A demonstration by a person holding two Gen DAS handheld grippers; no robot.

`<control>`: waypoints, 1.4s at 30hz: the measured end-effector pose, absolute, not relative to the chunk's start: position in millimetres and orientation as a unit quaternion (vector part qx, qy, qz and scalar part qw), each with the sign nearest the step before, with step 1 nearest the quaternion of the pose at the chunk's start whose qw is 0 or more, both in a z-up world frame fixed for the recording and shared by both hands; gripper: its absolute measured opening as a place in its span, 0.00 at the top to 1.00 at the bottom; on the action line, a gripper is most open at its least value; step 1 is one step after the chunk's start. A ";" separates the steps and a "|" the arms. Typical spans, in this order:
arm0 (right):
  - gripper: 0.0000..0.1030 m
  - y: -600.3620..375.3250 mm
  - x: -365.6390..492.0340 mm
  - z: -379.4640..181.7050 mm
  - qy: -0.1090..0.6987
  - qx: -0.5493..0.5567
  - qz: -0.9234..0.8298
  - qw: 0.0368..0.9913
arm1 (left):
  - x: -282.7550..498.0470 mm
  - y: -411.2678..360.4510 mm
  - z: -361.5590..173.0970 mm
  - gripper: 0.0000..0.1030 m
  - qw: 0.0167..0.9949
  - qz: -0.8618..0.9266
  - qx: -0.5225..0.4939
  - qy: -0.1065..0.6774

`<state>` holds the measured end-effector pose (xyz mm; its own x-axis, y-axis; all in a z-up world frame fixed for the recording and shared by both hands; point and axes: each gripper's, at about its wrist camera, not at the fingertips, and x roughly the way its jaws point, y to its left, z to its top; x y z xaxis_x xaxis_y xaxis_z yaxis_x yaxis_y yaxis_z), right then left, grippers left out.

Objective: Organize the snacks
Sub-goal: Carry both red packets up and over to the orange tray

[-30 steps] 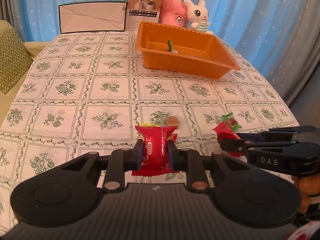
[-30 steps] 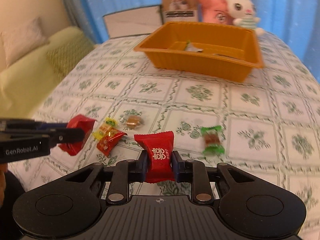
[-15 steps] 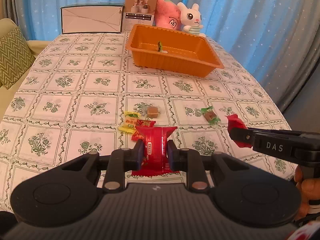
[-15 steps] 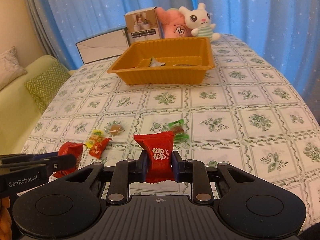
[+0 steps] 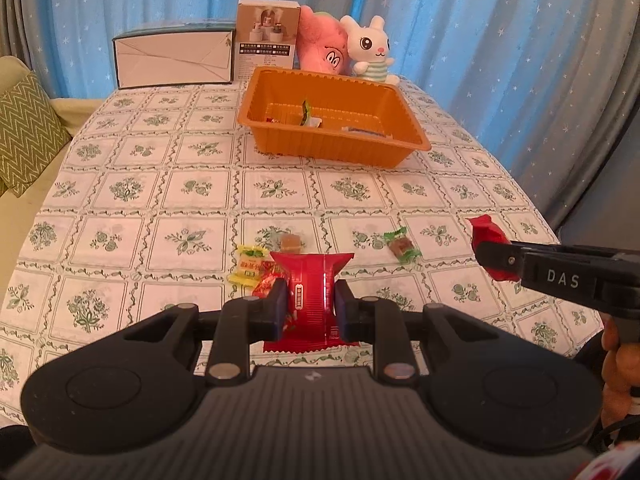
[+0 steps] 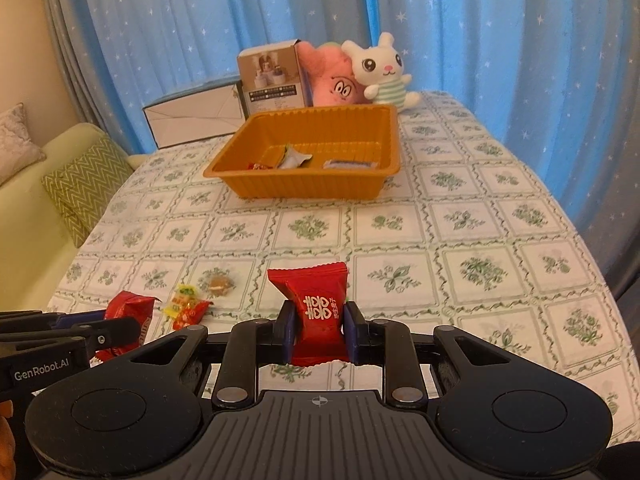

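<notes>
Left wrist view. Left claw (image 5: pixel 308 306): closed on a red snack packet (image 5: pixel 312 288), held upright between the pads. Ahead of it on the worktop (image 5: pixel 160 200): yellow sweet (image 5: pixel 249 264), brown sweet (image 5: pixel 291 243), green sweet (image 5: pixel 402 246). Far ahead: orange tray (image 5: pixel 280 140), a few wrappers inside. Off to the right: right claw (image 5: pixel 496 258) seen side-on, pinching a second red packet (image 5: pixel 486 234).

Right wrist view. Right claw (image 6: pixel 319 330): closed on its red packet (image 6: pixel 318 304). Tray (image 6: pixel 304 184) straight ahead, well apart. Left claw (image 6: pixel 116 330) low to the left, with its packet (image 6: pixel 130 310).

Handling: carry both packets clear over the tray's near rim, then release one claw at a time so neither drops short.

Obscured: tray contents partly hidden by its wall; the green sweet is missing from the right view, probably behind the packet; packet print too small to read.
</notes>
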<state>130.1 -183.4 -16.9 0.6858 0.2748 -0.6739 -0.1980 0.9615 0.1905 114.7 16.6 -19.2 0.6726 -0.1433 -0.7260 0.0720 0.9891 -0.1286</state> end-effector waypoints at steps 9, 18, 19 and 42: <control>0.75 -185.4 130.0 -3.2 0.363 0.039 0.125 0.923 | 123.9 14.7 -4.6 0.79 0.916 -0.059 -0.035 0.396; 0.75 -186.4 147.9 -1.3 0.367 0.036 0.126 0.921 | 142.9 13.2 3.9 0.79 0.917 -0.061 -0.039 0.393; 0.75 -186.1 150.5 -0.5 0.367 0.036 0.126 0.921 | 146.1 13.5 4.8 0.79 0.917 -0.060 -0.040 0.393; 0.75 -182.3 287.0 19.0 0.356 0.060 0.132 0.923 | 282.4 14.0 22.9 0.79 0.923 -0.074 -0.040 0.376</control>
